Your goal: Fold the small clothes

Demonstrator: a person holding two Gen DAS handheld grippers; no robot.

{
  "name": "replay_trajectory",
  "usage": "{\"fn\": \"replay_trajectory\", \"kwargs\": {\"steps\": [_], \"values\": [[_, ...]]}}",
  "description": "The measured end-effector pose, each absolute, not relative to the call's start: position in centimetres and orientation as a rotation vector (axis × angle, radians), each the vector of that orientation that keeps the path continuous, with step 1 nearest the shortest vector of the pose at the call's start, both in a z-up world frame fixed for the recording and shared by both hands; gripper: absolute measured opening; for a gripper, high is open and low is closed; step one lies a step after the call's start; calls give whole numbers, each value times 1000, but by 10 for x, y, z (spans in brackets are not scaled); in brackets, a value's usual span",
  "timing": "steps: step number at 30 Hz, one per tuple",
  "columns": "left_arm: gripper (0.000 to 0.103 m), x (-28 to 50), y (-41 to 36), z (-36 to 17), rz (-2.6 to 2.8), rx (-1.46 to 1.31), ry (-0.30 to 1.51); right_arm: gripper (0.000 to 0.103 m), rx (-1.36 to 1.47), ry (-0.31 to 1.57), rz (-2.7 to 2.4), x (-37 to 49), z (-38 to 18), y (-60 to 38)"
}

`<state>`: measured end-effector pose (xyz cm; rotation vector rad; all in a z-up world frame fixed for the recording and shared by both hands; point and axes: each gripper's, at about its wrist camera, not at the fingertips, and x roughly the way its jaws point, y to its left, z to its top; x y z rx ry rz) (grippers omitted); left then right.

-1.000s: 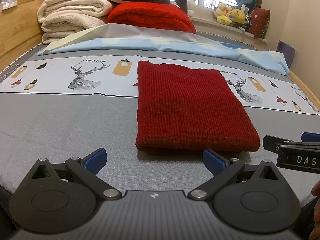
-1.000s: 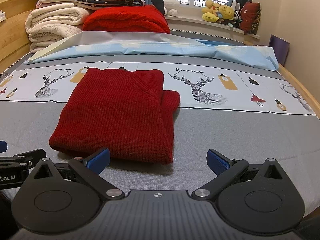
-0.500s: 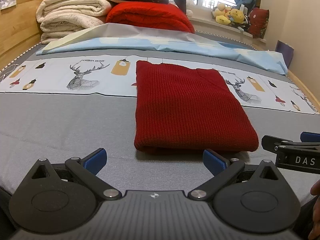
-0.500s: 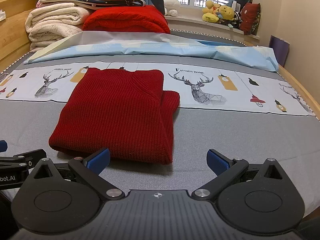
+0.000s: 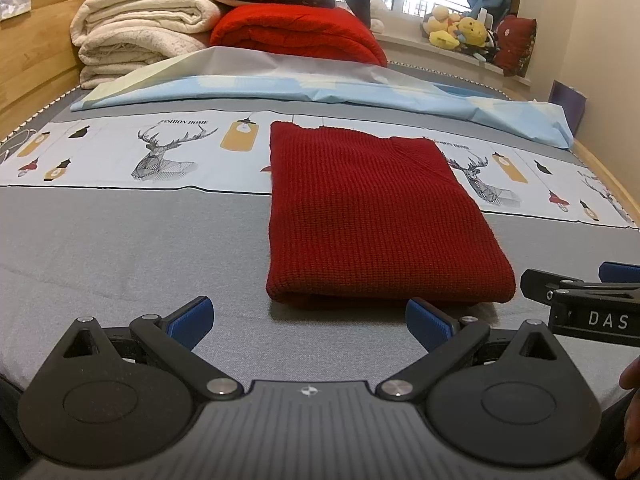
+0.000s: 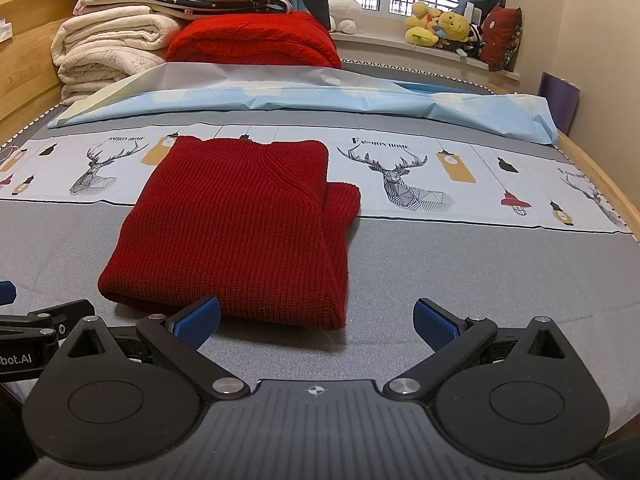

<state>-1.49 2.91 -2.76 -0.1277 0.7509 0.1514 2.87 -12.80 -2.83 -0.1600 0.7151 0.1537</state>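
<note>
Both my grippers — left [image 5: 308, 320], right [image 6: 316, 320] — gape empty; ahead lies the ribbed red sweater [image 6: 232, 232], folded rectangular.

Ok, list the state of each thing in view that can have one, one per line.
Red sweater: folded, flat on the bed, sleeve edge sticking out on its right.
Left tongs: open, empty, just short of the sweater's near edge.
Right tongs: open, empty, near the sweater's corner.
Blue sheet: rumpled behind the sweater.
Blankets: folded, stacked.
</note>
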Motion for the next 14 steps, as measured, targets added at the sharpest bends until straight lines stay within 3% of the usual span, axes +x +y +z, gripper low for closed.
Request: {"fn": "replay_trajectory", "kwargs": {"steps": [14], "values": [[102,-17,30,-28,151,-121,746,102,-160,715,155,29,-28,-128]]}}
